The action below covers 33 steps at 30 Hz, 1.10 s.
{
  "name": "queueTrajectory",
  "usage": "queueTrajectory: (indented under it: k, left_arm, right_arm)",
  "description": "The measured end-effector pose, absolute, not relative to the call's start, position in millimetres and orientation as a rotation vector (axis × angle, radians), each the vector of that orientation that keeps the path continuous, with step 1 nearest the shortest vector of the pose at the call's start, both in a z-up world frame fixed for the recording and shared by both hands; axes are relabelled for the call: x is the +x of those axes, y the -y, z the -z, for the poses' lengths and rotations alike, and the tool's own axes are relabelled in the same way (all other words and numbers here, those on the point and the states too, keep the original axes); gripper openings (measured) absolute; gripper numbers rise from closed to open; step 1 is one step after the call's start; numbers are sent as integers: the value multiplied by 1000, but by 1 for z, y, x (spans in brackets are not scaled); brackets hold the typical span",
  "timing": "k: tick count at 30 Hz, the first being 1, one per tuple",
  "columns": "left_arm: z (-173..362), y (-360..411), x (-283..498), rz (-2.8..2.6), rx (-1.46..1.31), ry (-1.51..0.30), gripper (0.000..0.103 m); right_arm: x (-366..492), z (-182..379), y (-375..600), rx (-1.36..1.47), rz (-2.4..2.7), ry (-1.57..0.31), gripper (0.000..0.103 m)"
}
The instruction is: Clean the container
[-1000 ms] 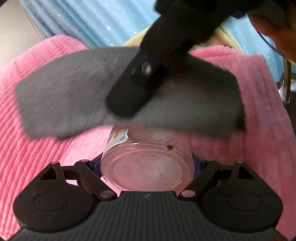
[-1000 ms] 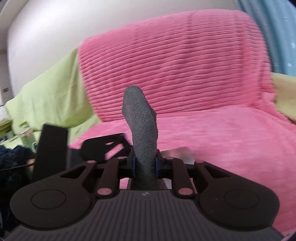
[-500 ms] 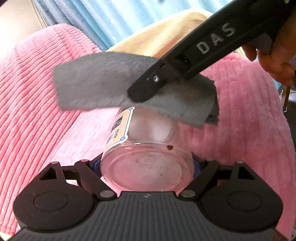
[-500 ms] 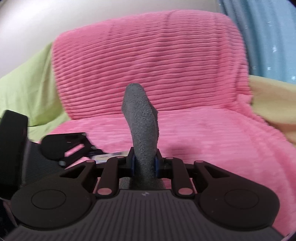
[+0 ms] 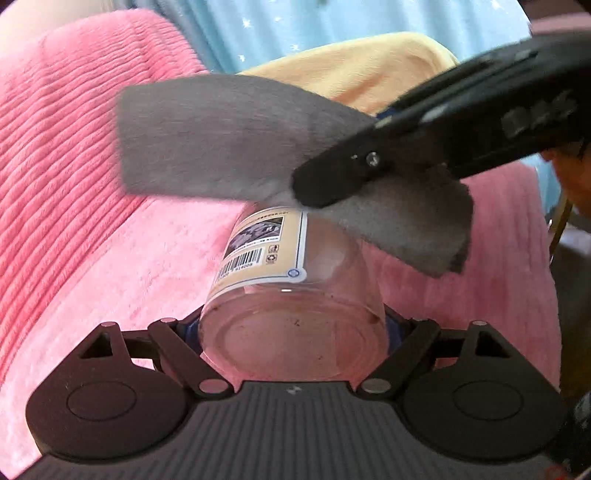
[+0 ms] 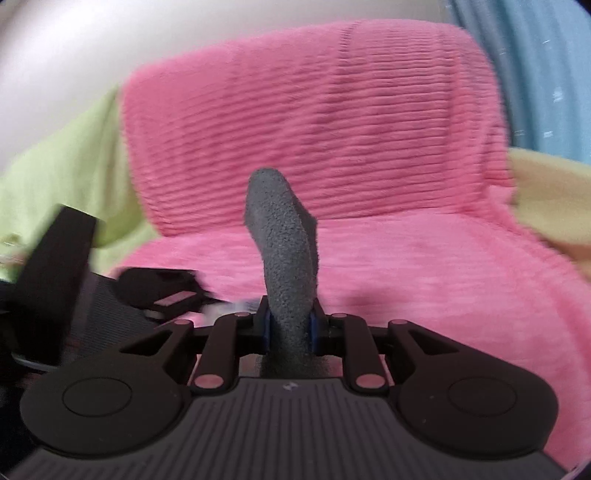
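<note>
The left gripper (image 5: 293,347) is clamped on the base of the jar (image 5: 291,295), with the jar's bottom toward the camera and its mouth pointing away. Held so, the open end faces the cloth, which looks like the reason for the grip. Brown specks cling near the jar's bottom, so the cleaning seems unfinished.

Just past the jar's far end, the right gripper (image 5: 325,184) comes in from the right, its fingers closed tight on a grey cloth (image 5: 207,140). The cloth spreads flat across the mouth and hides it, so I cannot tell whether it touches the rim. From the right wrist, the cloth (image 6: 286,258) stands up between the fingers.

Beneath and behind lies a pink blanket (image 5: 110,258) on a couch, with open room to the left. A yellow cover (image 5: 369,62) and blue curtain (image 5: 295,22) bound the far side.
</note>
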<state>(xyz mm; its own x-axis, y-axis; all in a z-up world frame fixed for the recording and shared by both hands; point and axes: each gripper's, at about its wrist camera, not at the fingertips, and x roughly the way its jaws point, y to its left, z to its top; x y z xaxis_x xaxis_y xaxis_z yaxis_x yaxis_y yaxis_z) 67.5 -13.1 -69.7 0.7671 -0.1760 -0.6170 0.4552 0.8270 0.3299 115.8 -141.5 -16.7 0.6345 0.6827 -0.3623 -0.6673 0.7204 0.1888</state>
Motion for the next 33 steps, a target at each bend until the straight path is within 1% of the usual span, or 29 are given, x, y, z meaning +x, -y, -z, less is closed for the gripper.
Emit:
queueTrajectory:
  k: [2,8,19,25,29,33]
  left_arm:
    - [68,23,82,359,502,-605,86]
    - [69,24,86,365,503,-619,86]
    - [72,40,87,359,546,-594,85]
    - [67,27,108,396,319,-705,88]
    - [70,36,105,382,368,-675,85]
    - [75,55,94,348,558,-566,85]
  right_arm:
    - [112,17,133,12,-826,-417,16]
    - [114,23,122,-13,-877,-405,16]
    - [133,25,140,-31,-643,-410,16]
    - [132,25,146,-13,-640,-421,16]
    - [129,22,148,-4,-633,-427,16]
    - [120,18,149,37,-713,-424,16]
